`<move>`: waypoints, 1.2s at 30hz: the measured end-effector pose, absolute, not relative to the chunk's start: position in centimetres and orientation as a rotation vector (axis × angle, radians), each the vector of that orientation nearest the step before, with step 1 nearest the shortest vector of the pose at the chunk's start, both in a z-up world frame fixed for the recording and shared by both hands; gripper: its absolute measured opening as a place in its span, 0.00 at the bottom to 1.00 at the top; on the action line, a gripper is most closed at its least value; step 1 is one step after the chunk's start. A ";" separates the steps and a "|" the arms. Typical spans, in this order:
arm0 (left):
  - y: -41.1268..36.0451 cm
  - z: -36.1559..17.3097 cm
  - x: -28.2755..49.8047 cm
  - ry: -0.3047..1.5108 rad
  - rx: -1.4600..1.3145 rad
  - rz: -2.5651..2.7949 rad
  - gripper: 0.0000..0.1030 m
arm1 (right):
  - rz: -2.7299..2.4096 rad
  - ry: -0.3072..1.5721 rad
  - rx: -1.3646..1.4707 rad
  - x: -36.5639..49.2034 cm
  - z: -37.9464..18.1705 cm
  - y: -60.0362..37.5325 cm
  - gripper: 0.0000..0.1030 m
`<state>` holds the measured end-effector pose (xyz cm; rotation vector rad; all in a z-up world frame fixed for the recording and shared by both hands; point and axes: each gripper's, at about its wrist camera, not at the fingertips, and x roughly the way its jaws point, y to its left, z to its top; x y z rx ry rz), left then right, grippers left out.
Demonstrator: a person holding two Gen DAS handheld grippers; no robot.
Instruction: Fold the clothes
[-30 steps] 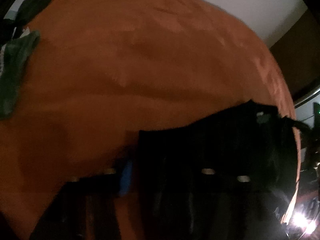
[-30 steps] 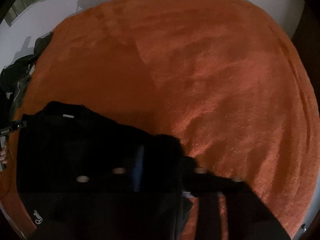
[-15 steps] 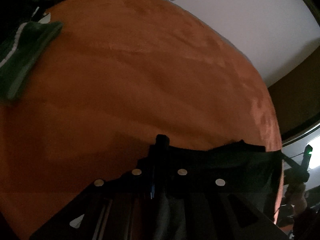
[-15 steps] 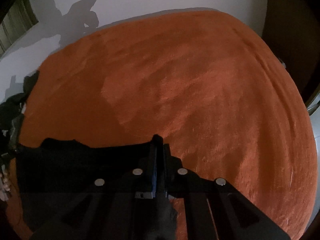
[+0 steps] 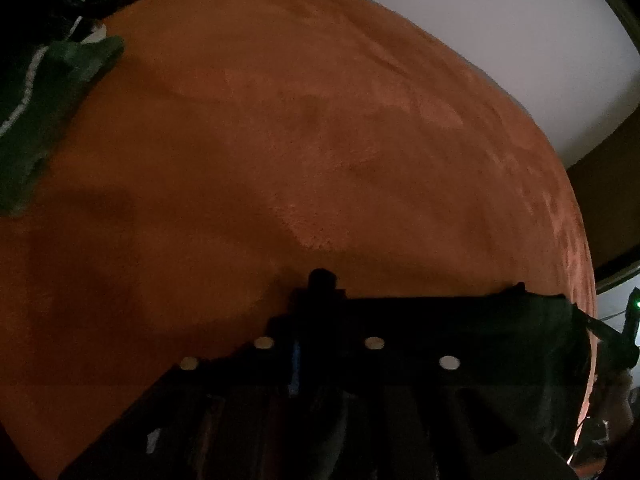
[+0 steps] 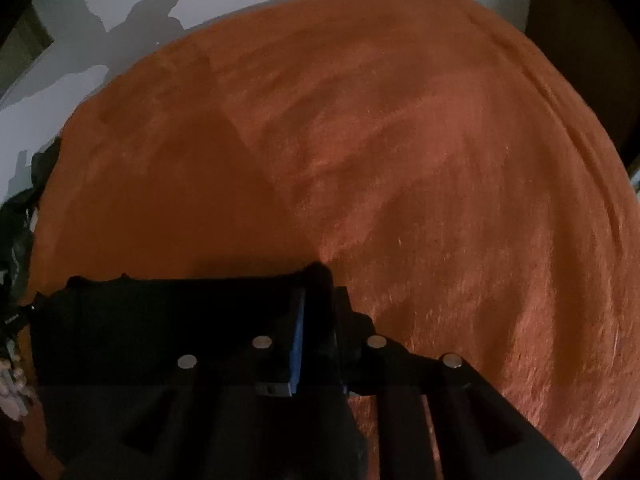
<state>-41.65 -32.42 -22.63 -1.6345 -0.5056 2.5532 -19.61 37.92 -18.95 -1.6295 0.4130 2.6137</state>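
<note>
A black garment (image 5: 460,332) hangs stretched in the air between my two grippers, above an orange plush blanket (image 5: 300,140). My left gripper (image 5: 318,292) is shut on the garment's left top corner, with a nub of cloth poking past the tips. In the right wrist view the same black garment (image 6: 160,320) runs off to the left, and my right gripper (image 6: 316,284) is shut on its right top corner. The top hem is taut and nearly level. The rest of the garment hangs out of sight below.
A heap of dark green and black clothes (image 5: 44,92) lies at the blanket's far left edge, and shows as dark clothes (image 6: 20,216) in the right wrist view. A white wall (image 5: 520,20) stands behind. Dark furniture (image 5: 612,200) borders the right side.
Both grippers have lifted the garment off the blanket and pulled apart, so the slack cloth is now stretched into a straight hem. Both views have tilted up toward the wall.
</note>
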 end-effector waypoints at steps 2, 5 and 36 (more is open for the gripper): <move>-32.8 -20.0 -40.2 -0.498 -1.596 2.606 0.36 | 2.646 0.428 -1.554 -18.0 -16.6 38.4 0.13; -32.6 -16.0 -35.7 -0.361 -1.457 2.682 0.59 | 2.719 0.345 -1.417 -12.5 -12.4 38.1 0.18; -25.7 -23.0 -13.5 -0.339 -1.557 2.504 0.30 | 2.703 0.209 -1.517 8.9 -20.5 34.4 0.00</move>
